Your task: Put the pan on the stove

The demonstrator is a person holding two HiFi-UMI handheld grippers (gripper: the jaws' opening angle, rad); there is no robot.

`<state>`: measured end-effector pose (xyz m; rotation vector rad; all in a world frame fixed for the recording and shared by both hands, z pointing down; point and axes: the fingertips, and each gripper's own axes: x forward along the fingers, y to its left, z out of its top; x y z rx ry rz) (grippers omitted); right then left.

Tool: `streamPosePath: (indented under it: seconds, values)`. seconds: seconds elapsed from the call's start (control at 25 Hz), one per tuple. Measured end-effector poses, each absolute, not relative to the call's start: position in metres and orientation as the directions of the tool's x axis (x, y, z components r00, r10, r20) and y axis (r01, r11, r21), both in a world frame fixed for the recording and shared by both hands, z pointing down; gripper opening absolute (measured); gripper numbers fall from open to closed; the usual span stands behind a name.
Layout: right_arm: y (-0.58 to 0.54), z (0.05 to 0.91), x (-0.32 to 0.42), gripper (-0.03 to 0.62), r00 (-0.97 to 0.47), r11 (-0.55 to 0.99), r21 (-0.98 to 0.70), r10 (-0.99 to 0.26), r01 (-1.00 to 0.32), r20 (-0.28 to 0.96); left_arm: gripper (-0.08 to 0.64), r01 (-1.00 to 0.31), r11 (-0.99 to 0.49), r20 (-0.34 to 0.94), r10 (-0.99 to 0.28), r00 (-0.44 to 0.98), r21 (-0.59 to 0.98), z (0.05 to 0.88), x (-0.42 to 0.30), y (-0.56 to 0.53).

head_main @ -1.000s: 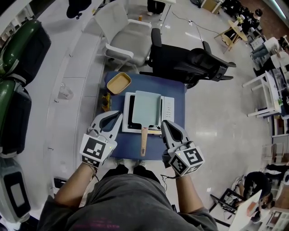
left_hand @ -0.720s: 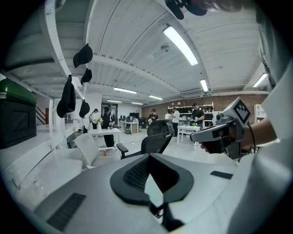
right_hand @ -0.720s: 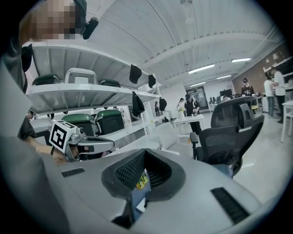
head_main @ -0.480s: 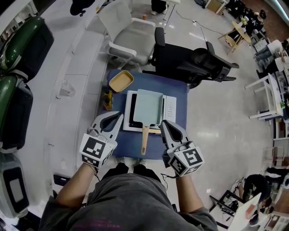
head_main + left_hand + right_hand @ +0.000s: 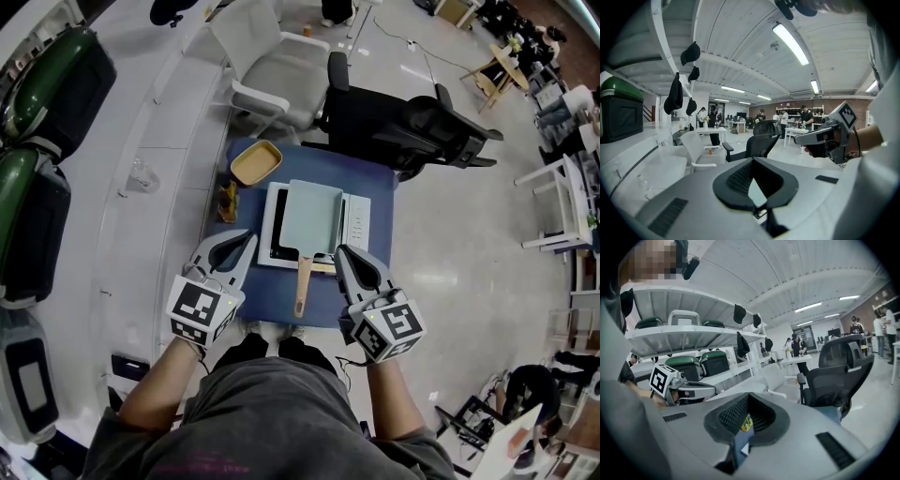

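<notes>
In the head view a pale green square pan (image 5: pixel 314 220) rests on the white stove (image 5: pixel 277 225) on a small blue table (image 5: pixel 375 187). Its wooden handle (image 5: pixel 302 286) points toward me. My left gripper (image 5: pixel 246 246) hovers at the table's near left corner, left of the handle, shut and empty. My right gripper (image 5: pixel 343 257) hangs just right of the handle, jaws together, holding nothing. In the left gripper view the jaws (image 5: pixel 758 211) meet, and the right gripper (image 5: pixel 829 136) shows alongside. The right gripper view shows its jaws (image 5: pixel 740 446) closed and the left gripper (image 5: pixel 679 387) beside it.
A yellow dish (image 5: pixel 256 163) sits at the table's far left corner, with a small yellow object (image 5: pixel 228 200) on the left edge. A white chair (image 5: pixel 272 66) and a black office chair (image 5: pixel 403 127) stand beyond the table. Green cases (image 5: pixel 47 94) line shelves at left.
The table and pan have drifted slightly right in the head view as the camera shifted. Both grippers keep their places beside the handle, still shut.
</notes>
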<state>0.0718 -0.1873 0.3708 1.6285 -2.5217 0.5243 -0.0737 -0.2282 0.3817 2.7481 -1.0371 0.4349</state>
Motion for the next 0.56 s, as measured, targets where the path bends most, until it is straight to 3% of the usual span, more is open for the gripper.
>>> streamPosePath:
  seconds: [0.56]
  values:
    - [-0.180, 0.372, 0.080, 0.003, -0.441, 0.385, -0.240, -0.859, -0.891, 0.258, 0.002, -0.674, -0.736, 0.326, -0.624, 0.710, 0.059, 0.380, -0.061, -0.221]
